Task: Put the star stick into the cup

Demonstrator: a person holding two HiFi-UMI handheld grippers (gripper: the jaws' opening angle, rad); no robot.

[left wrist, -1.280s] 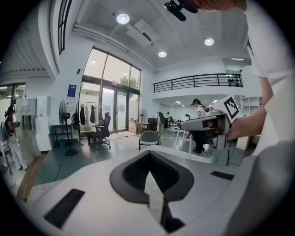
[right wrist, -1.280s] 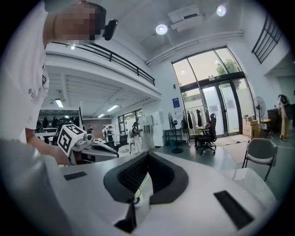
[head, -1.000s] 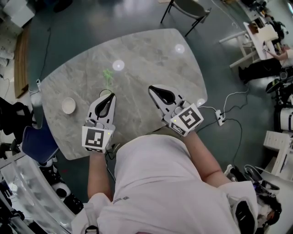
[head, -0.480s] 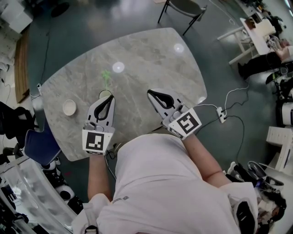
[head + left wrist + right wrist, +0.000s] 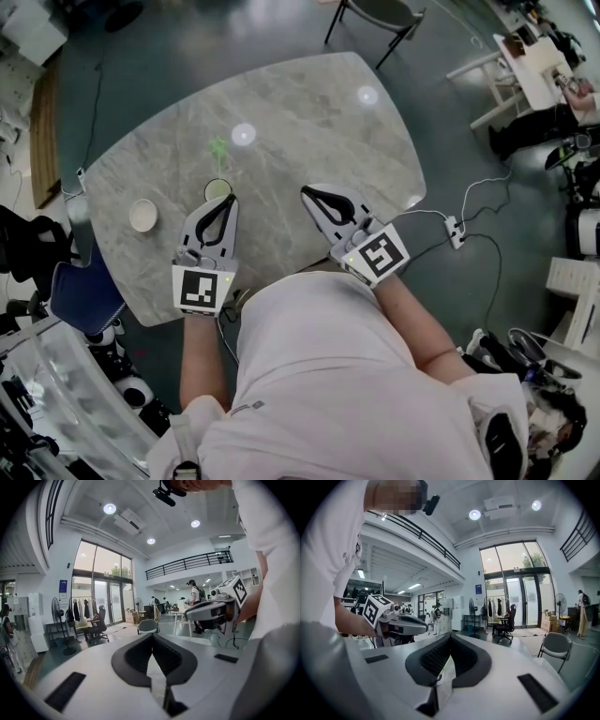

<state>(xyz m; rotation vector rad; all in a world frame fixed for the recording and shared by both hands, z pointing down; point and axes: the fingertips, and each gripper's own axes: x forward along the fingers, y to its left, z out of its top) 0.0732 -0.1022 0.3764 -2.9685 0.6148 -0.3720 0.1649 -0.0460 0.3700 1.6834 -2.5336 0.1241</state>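
Note:
A green star stick (image 5: 218, 150) stands upright in a small cup (image 5: 217, 189) on the grey marble table (image 5: 309, 122). The left gripper (image 5: 229, 200) sits just right of the cup with its tips close beside the rim, jaws shut and empty. In the left gripper view the left gripper (image 5: 152, 639) shows both pads meeting with nothing between them. The right gripper (image 5: 307, 192) hovers over the table's near middle, well right of the cup, also shut and empty; in its own view the right gripper (image 5: 449, 641) has its pads pressed together. Neither gripper view shows the cup or stick.
A small white bowl (image 5: 142, 215) sits near the table's left edge. A chair (image 5: 389, 19) stands beyond the far edge. A power strip with cables (image 5: 457, 234) lies on the floor to the right. The person's torso (image 5: 319, 375) fills the near side.
The right gripper has drifted slightly toward the person. The left gripper has stayed beside the cup, and the star stick has not moved.

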